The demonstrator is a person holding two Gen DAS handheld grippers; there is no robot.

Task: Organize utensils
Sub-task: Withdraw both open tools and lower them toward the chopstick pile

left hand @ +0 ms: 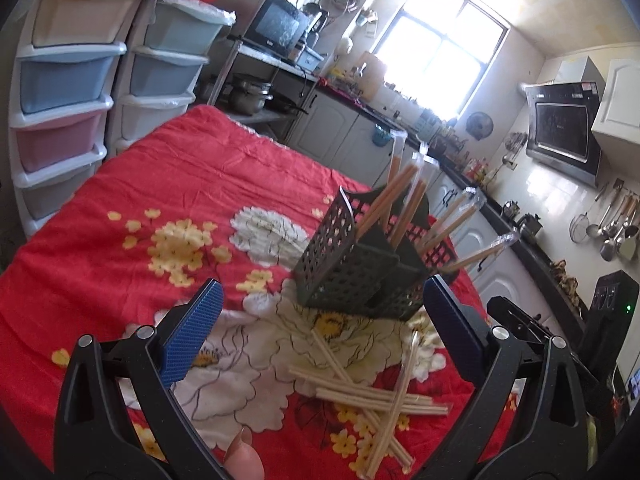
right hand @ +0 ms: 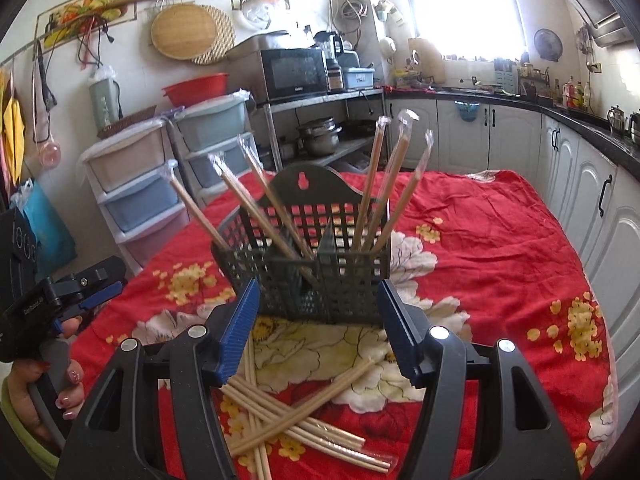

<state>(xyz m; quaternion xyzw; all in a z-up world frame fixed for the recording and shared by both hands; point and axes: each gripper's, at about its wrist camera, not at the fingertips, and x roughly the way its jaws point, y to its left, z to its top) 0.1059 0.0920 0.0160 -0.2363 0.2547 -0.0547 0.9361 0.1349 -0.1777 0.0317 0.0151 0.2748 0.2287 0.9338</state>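
Observation:
A dark green slotted utensil basket point(left hand: 352, 268) point(right hand: 320, 276) stands on the red flowered cloth point(left hand: 120, 208) point(right hand: 500, 260). Several wrapped chopstick pairs point(left hand: 404, 204) point(right hand: 384, 184) stand tilted in its compartments. A loose pile of wrapped chopsticks point(left hand: 372, 396) point(right hand: 288, 412) lies on the cloth in front of the basket. My left gripper point(left hand: 324, 328) is open and empty, above the pile and near the basket. My right gripper point(right hand: 318, 332) is open and empty, over the pile, just short of the basket. The left gripper also shows at the left edge of the right wrist view point(right hand: 86, 292).
Stacked plastic drawers point(left hand: 68, 80) point(right hand: 136, 184) stand beyond the table's far side. White cabinets and a dark counter point(right hand: 580, 152) point(left hand: 500, 240) run along the other side. A metal shelf with a microwave point(right hand: 296, 72) and pots stands behind.

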